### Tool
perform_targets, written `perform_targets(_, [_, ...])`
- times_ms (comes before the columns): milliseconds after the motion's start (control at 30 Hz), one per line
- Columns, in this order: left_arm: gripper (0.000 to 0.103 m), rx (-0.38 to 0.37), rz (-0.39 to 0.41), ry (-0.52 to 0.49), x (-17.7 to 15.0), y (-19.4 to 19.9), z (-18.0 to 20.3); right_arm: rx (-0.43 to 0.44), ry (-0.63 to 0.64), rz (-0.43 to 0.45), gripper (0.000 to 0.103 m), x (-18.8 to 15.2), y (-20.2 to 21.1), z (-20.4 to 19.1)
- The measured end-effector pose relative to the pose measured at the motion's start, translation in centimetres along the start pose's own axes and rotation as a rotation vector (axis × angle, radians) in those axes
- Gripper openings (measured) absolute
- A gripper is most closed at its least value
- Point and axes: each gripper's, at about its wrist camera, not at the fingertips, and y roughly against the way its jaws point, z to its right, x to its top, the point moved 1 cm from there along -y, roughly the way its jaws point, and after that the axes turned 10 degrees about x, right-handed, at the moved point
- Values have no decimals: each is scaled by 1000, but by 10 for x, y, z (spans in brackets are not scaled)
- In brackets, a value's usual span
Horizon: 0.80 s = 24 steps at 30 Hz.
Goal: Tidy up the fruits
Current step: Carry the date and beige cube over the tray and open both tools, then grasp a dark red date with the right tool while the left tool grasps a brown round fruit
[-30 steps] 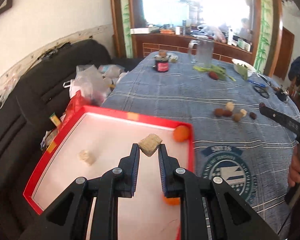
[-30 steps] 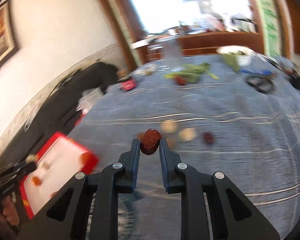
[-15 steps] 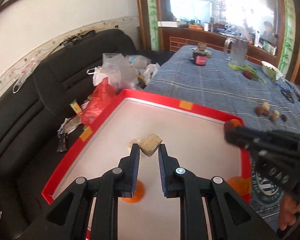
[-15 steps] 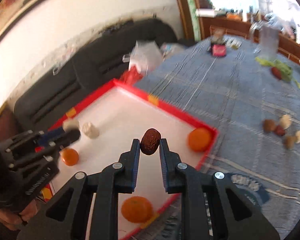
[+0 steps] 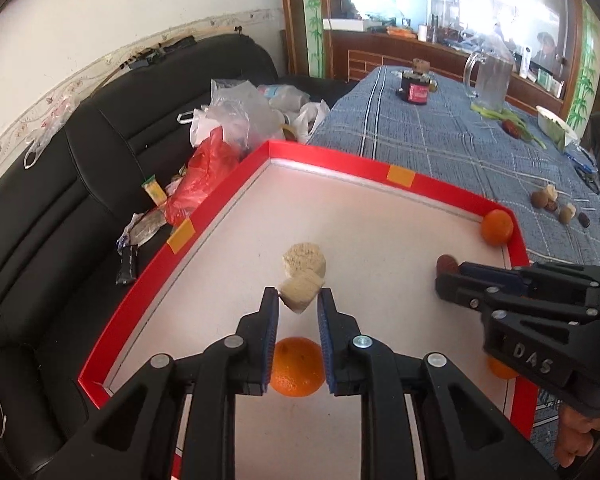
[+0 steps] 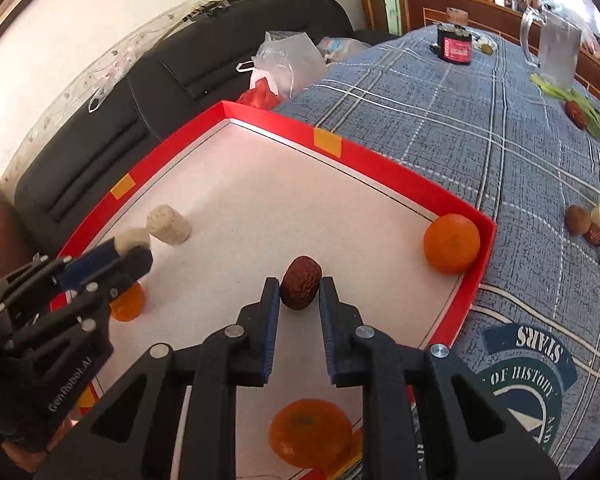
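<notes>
my left gripper [image 5: 298, 304] is clamped on a pale beige, rough-textured chunk [image 5: 301, 294], pinched at the very fingertips so it can drop cleanly without the fingers touching the tray. i hold it low over the white floor of the red tray [image 5: 220, 200], just beside a second beige piece [image 5: 303, 259] that already stands there; i judge i'm grouping like with like. what these beige pieces are i can't say for sure, perhaps peeled fruit or a dried snack.

my right gripper [image 6: 300, 294] is closed on a wrinkled, dark red-brown jujube [image 6: 301, 288], oval and matte, also held at the tips and low over the tray, near its right wall. it sits well apart from the beige pair, which suggests each kind gets its own zone.

mandarins lie in the tray: one in the far right corner [image 6: 452, 243], one under the left gripper [image 5: 297, 367], one below my right fingers [image 6: 310, 432].

out on the blue plaid tablecloth [image 6: 460, 120] a small cluster of jujubes and nuts [image 6: 590, 228] waits, so sorting isn't finished.
</notes>
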Motion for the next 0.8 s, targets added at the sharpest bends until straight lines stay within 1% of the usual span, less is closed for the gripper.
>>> perform_targets(67, [33, -1, -4, 3, -1, 0, -1, 15, -25, -10, 23, 1, 0, 3])
perform_targets(133, [53, 17, -1, 7, -1, 3, -2, 35, -44, 11, 23, 0, 8, 6])
perform_targets(233, [55, 34, 20, 11, -1, 10, -3, 70, -55, 64, 23, 1, 24, 11])
perform_targets(300, [57, 27, 33, 16, 2, 16, -2, 73, -57, 103, 23, 2, 38, 17])
perform_targets(400, [58, 15, 65, -2, 7, 27, 7, 50, -60, 163, 23, 0, 67, 37])
perform_targets(467, [61, -8, 86, -19, 13, 34, 17, 19, -67, 190, 23, 0, 84, 56])
perform_targets(533, [61, -31, 118, -42, 20, 43, 31, -17, -80, 222, 23, -2, 104, 81])
perform_targets(667, [61, -85, 179, -116, 33, 53, 71, -108, -143, 296, 22, -7, 149, 151])
perform_targets(700, [61, -98, 186, -140, 37, 53, 85, -127, -164, 309, 22, -9, 157, 166])
perform_targets(733, [61, -108, 187, -166, 41, 50, 99, -164, -199, 337, 22, -13, 168, 189])
perform_targets(800, [61, -142, 180, -198, 48, 44, 122, -185, -246, 371, 22, -19, 178, 216])
